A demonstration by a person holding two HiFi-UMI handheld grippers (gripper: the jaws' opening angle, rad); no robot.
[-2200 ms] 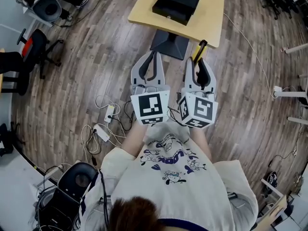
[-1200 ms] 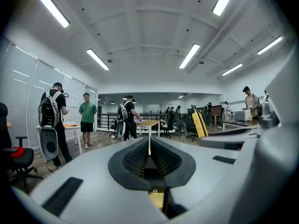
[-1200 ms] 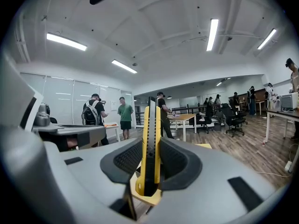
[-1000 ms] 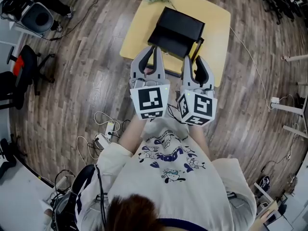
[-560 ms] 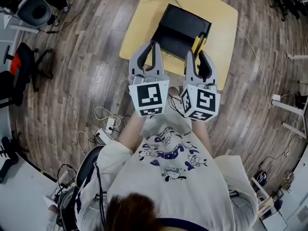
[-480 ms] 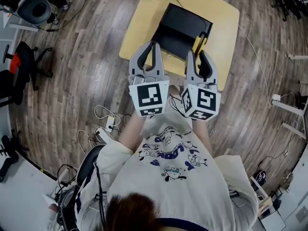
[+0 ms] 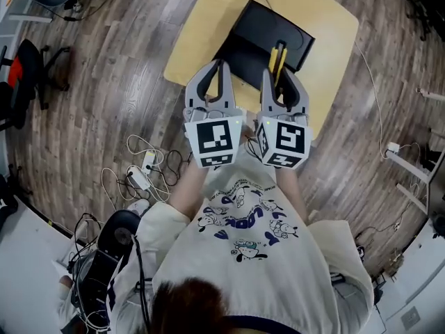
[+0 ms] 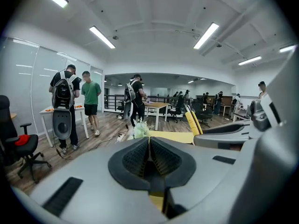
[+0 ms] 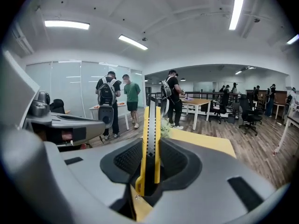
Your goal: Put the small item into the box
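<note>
My right claw (image 7: 277, 74) is clamped on a slim yellow plastic utility knife with a black slider strip (image 9: 150, 133). Both pads press its flat sides. The knife stands on edge between them and pokes out well past my fingertips. My left claw (image 8: 149, 143) is closed with its ribbed pads meeting, and there is nothing in it. I hold the two claws side by side, just apart, both pointing away from me and a little downward.

Straight ahead of both claws sits a black rectangular box (image 7: 259, 35) on a pale yellow wooden tabletop (image 7: 327, 44). From the head view, the knife's free end reaches out over the near right part of the box. I cannot tell whether it touches the box. The tips of my left claw come up to the box's near edge, to the left of the knife.

Beyond the box, at the tabletop's far edge, lies a small bunch of white and green flowers (image 8: 139, 128).

Under and around the tabletop is a grey-brown wooden plank floor (image 7: 132, 82). White cables and adapters (image 7: 139, 176) are strewn on it to the left of my left claw. Far ahead in the room stand several people (image 9: 132, 99), some wearing backpacks, near other desks and dark office chairs (image 9: 247, 116).
</note>
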